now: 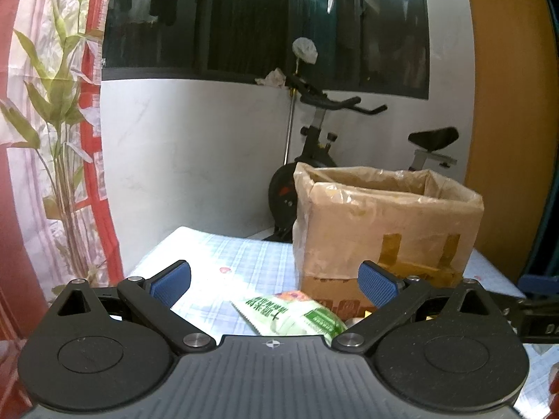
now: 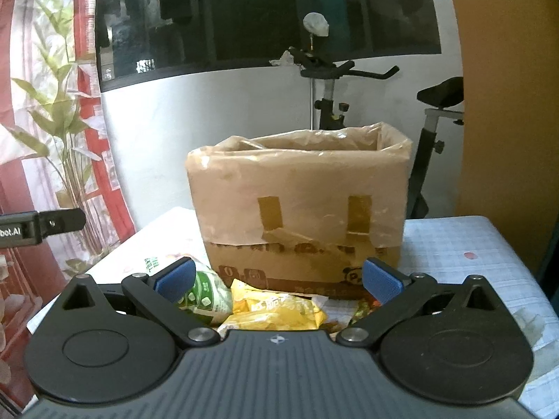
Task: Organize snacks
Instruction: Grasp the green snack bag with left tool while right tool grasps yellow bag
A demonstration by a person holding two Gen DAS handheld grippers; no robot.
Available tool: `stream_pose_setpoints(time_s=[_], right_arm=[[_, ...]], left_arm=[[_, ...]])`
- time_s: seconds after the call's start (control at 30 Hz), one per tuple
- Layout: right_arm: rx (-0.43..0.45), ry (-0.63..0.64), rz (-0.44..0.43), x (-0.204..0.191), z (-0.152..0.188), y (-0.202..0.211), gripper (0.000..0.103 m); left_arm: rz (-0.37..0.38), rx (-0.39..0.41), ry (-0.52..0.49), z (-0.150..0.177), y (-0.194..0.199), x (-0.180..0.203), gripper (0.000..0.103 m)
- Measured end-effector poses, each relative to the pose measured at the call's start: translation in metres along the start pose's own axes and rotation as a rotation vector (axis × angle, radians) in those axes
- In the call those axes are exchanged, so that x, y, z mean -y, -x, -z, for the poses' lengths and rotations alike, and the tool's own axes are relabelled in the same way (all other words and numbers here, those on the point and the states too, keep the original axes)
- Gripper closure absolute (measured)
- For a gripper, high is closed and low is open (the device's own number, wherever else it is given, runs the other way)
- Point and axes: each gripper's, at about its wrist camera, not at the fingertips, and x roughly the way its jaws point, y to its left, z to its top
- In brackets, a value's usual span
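On the checked tabletop (image 1: pixel 223 255), a green snack packet (image 1: pixel 297 316) is seen lying just below and between the blue pads of the left claw (image 1: pixel 276 281), which is spread wide with nothing gripped. Just behind the packet, a cardboard box (image 1: pixel 384 223) lined with clear plastic is stood, open at the top. From the right wrist view, the right claw (image 2: pixel 277 279) is likewise held released, empty, over a small pile: a yellow snack packet (image 2: pixel 276 309) lies between its pads, touching the front of the box (image 2: pixel 297 202), and the green packet (image 2: pixel 206 296) is partly hidden behind the left pad (image 2: pixel 174 279). The yellow packet is shown only by the right view; the left view is limited to the green one plus a sliver of the other claw at its right edge. A further wrapper at lower right of the pile is too obscured to identify. Box contents cannot be seen from either view. Behind the tabletop, an exercise bike (image 1: pixel 314 146) is parked against a white wall, under a dark window (image 1: pixel 244 17); a curtain with a bamboo print (image 1: pixel 59 104) is hung at left.
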Motion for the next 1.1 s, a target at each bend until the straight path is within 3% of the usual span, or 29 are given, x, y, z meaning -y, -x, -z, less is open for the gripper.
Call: stream_pose_setpoints(time_s=[0.27, 0.5, 0.73, 1.1], right_arm=[[-0.037, 0.003, 0.000, -0.005, -0.004, -0.027, 0.000], [-0.083, 0.035, -0.015, -0.010, -0.002, -0.054, 0.000], [-0.177, 0.075, -0.019, -0.014, 0.010, -0.083, 0.000], [-0.309, 0.154, 0.012, -0.024, 0.025, -0.120, 0.000]], left_arm=[[-0.037, 0.010, -0.006, -0.004, -0.016, -0.004, 0.000], [0.000, 0.004, 0.049, -0.011, -0.033, -0.014, 0.000], [0.030, -0.089, 0.065, -0.011, -0.065, -0.027, 0.000], [0.017, -0.200, 0.070, -0.001, -0.097, -0.037, 0.001]])
